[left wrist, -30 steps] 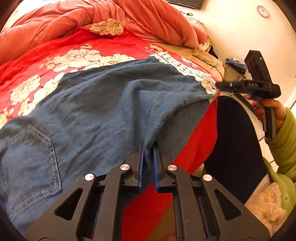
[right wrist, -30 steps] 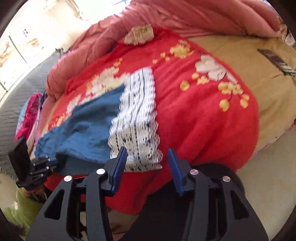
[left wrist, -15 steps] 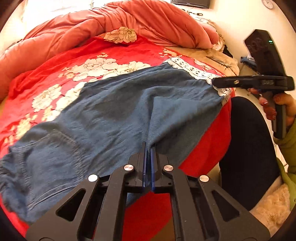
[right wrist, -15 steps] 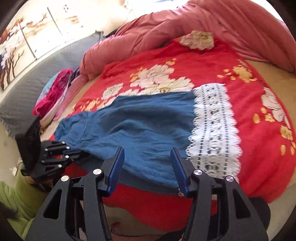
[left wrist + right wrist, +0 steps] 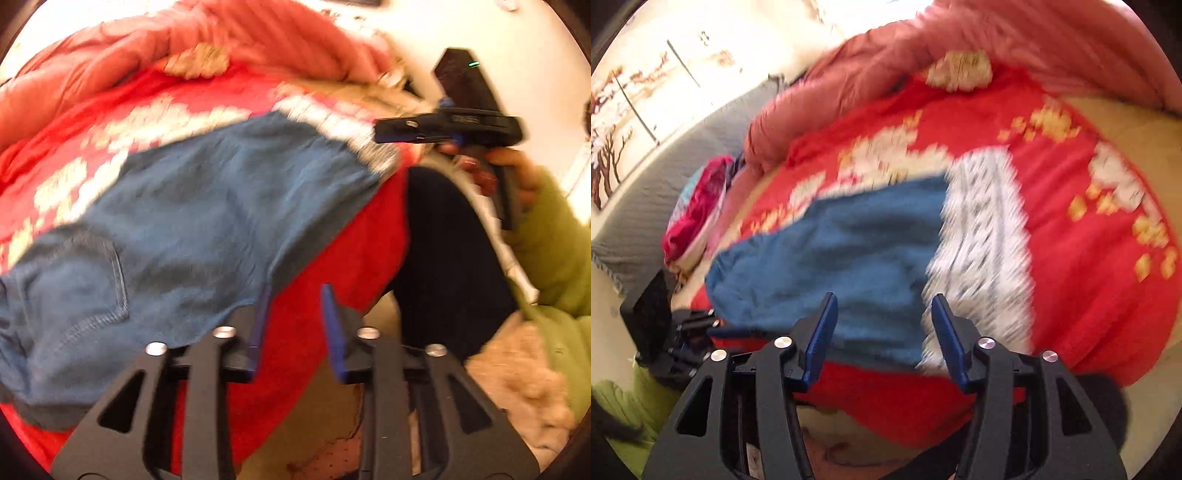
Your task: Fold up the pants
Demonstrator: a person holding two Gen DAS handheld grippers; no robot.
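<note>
Pants [image 5: 207, 206] of blue denim lie flat on the red flowered bedspread [image 5: 347, 236], near the edge of the bed that faces the person. Their long axis runs along that edge: in the left wrist view the end with the stitched back pocket [image 5: 77, 273] is at the lower left and the legs stretch up and to the right, ending in a band of white lace [image 5: 354, 136]. In the right wrist view the same line is seen from the other end — lace trim [image 5: 982, 243] close by on the right, denim [image 5: 842, 251] running away to the left. Both views are blurred, so the fine folds cannot be made out.

The left gripper [image 5: 293, 291] is opening; its blue-padded jaws stand a little apart with only red bedspread between them, and the near edge of the pants sits just beside the left jaw, not pinched. The right gripper [image 5: 882, 299] is also opening, its jaws well apart above the near hem where denim meets lace, with nothing pinched between them. In the left wrist view it [image 5: 380, 131] shows from the side at the lace end, held by a hand [image 5: 506, 166] in a green sleeve [image 5: 554, 236].

A bunched pink quilt [image 5: 236, 40] lies along the far side of the bed.
</note>
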